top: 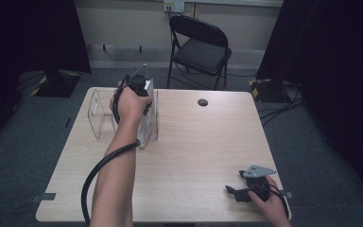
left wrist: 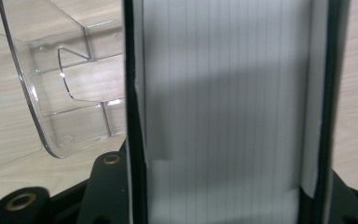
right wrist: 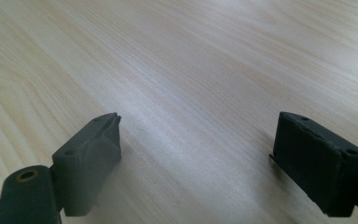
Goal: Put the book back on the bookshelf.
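Left hand-held gripper is clamped on a book, jaws partly closed with one on each cover, page edges facing me in the left gripper view. From the high view I've got it upright at the right end of the clear rack, which sits just to the left of the gripper. I can't tell if the book's bottom edge is already down in the rack or a bit above it.

My read is that I'm most of the way there: book's picked up, stood upright and lined up at the rack. What's left is seating it properly, letting go and checking that it doesn't tip.

Right hand-held gripper is parked well away from the left one, near my edge of the desk, jaws wide open, nothing in them, bare wood under the pads.

Desk is light wood, pretty bare apart from the rack and a small dark round cap beyond the left gripper, off to its right. Room's dim, grey carpet, dark curtains on both sides, a black folding chair past the far edge against a pale wall, some cables on the floor.
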`<state>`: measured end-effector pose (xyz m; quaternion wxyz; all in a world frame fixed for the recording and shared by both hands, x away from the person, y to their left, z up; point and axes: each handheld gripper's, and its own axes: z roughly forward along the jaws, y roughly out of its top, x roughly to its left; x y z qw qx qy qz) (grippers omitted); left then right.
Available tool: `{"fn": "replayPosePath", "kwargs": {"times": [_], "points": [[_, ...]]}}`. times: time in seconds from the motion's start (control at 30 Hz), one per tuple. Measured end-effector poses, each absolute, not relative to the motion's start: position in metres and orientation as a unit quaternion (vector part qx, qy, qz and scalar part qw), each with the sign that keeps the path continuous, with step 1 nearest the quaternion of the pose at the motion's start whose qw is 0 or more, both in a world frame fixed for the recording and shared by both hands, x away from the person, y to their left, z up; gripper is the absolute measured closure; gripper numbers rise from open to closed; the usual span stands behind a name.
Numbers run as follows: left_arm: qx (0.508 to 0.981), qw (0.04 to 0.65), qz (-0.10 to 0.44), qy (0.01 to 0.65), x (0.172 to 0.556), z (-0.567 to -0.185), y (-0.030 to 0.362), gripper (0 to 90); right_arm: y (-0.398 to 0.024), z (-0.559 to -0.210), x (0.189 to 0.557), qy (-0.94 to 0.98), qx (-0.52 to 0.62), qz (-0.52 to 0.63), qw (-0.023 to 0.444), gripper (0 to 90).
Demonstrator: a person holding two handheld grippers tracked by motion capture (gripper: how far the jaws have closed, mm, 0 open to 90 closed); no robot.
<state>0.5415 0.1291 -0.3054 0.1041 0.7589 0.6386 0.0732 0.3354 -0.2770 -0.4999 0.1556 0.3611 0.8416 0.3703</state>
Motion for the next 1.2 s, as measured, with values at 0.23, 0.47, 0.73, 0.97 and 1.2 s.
{"fn": "replayPosePath", "kwargs": {"times": [0.23, 0.47, 0.73, 0.97, 1.2], "points": [[0.754, 0.103, 0.075, 0.644, 0.549, -0.306, 0.126, 52.3, -0.277, -0.5, 0.335, 0.843, 0.358, 0.37, 0.157, 14.3], [0.745, 0.105, 0.081, 0.653, 0.555, -0.31, 0.123, 52.3, -0.277, -0.5, 0.335, 0.843, 0.358, 0.37, 0.156, 14.3], [0.74, 0.104, 0.077, 0.66, 0.561, -0.313, 0.124, 52.3, -0.278, -0.5, 0.335, 0.843, 0.356, 0.371, 0.157, 14.3], [0.741, 0.103, 0.077, 0.659, 0.56, -0.312, 0.125, 51.9, -0.278, -0.5, 0.335, 0.844, 0.356, 0.369, 0.157, 14.2], [0.733, 0.109, 0.088, 0.665, 0.563, -0.313, 0.123, 51.4, -0.278, -0.5, 0.333, 0.844, 0.357, 0.368, 0.156, 14.2]]}}
